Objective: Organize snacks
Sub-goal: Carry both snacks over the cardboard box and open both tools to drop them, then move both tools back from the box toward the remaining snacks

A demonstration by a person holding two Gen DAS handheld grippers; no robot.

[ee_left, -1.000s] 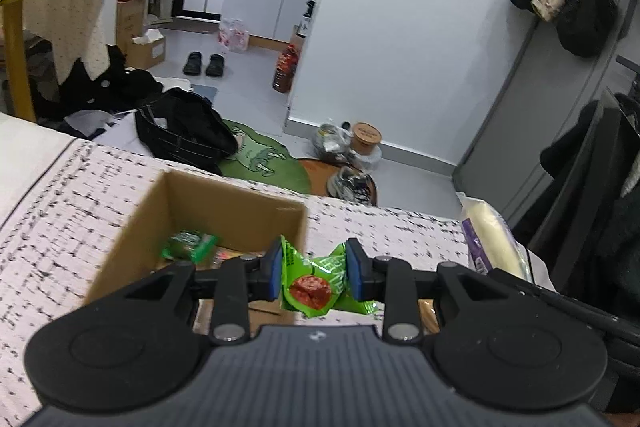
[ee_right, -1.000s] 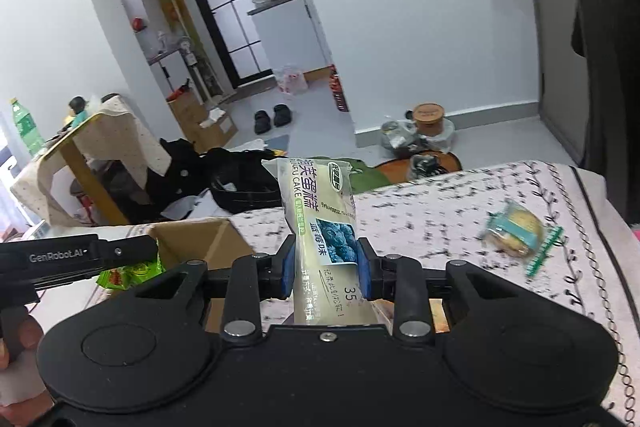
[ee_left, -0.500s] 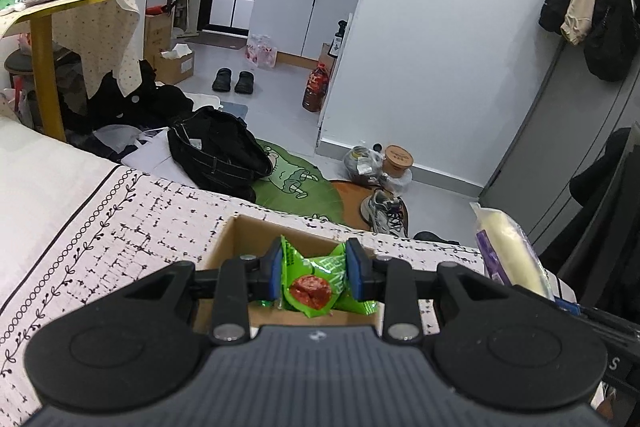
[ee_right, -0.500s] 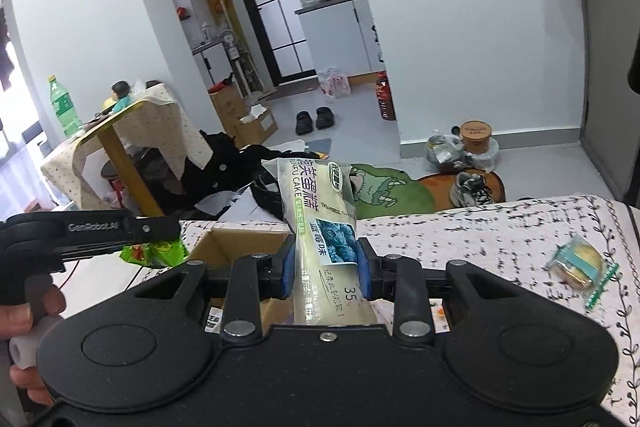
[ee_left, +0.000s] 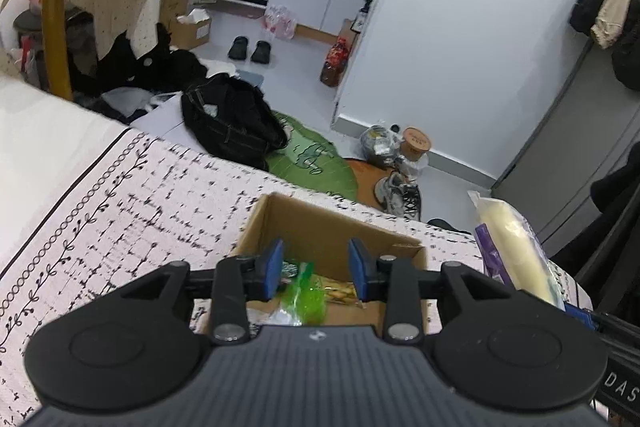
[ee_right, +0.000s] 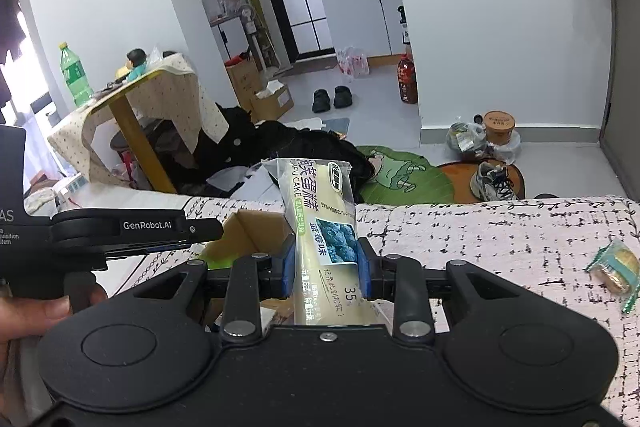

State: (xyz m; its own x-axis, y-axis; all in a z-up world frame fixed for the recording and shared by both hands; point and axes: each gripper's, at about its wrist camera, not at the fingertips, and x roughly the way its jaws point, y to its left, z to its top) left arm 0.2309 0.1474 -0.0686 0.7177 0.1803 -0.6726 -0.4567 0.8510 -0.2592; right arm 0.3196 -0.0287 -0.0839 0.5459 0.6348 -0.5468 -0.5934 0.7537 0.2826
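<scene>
Brown cardboard box [ee_left: 320, 227] stands open on the bed [ee_left: 120, 195], which has a white cover with black marks, near the bed's far edge. The left gripper [ee_left: 315, 269] hangs over the box with its blue pads apart and nothing between them. Below it, inside the box, lie a green snack packet [ee_left: 306, 297] and a yellow packet [ee_left: 336, 293]. The right gripper [ee_right: 326, 267] is clamped on a long blueberry cake packet [ee_right: 320, 227], which stands upright between the pads, just beside the box on its right side. A small wrapped biscuit [ee_right: 614, 267] lies on the bed cover near the right edge, well apart from the box. On the floor behind the bed lies a green rug [ee_right: 400, 179].
</scene>
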